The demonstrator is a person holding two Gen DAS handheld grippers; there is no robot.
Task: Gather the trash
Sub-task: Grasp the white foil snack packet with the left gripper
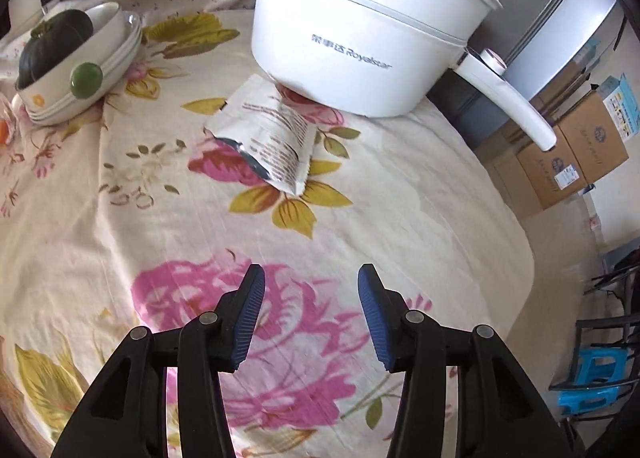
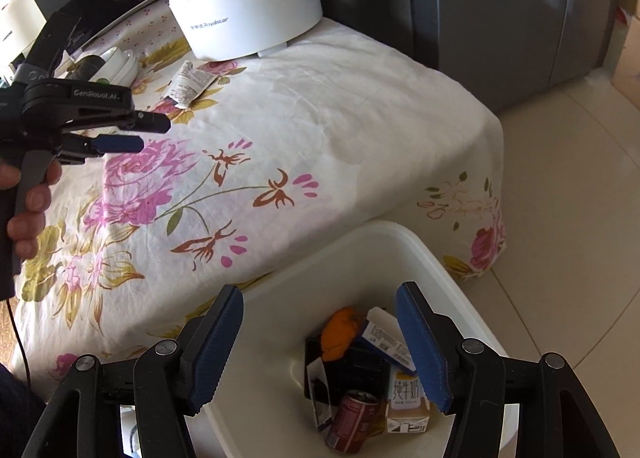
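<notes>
**A:** Where is the trash that is left to collect?

**B:** The torn packet (image 1: 270, 140) lies flat on the flowered cloth (image 1: 400, 194), ahead of the left claw (image 1: 311, 316) and well apart from it, its far corner touching or tucked under the base of the white pot (image 1: 360, 34). That claw is spread with nothing between its pads. The right claw (image 2: 320, 350) is also spread and empty, hanging over the white bin (image 2: 280, 298), which already holds a can (image 2: 352, 420), a milk carton (image 2: 408, 406) and an orange peel (image 2: 340, 332).

**A:** What could go wrong from here?

**B:** The packet is thin, crinkled foil, silver inside and printed outside, with a ragged torn mouth. Lying so flat, it gives the pads little to bite on, so they could close on cloth instead and drag the whole cover. The cloth is soft and wrinkled, so it would bunch easily. A pull on the pinned corner might tear the foil or nudge the pot, which is smooth, round plastic with a long handle (image 1: 508, 98) jutting past the table edge.

**A:** Anything else close by?

**B:** To the far left of the claw, stacked glossy bowls (image 1: 116, 42) hold a dark squash (image 1: 56, 42); a sideways swing could knock them.
</notes>
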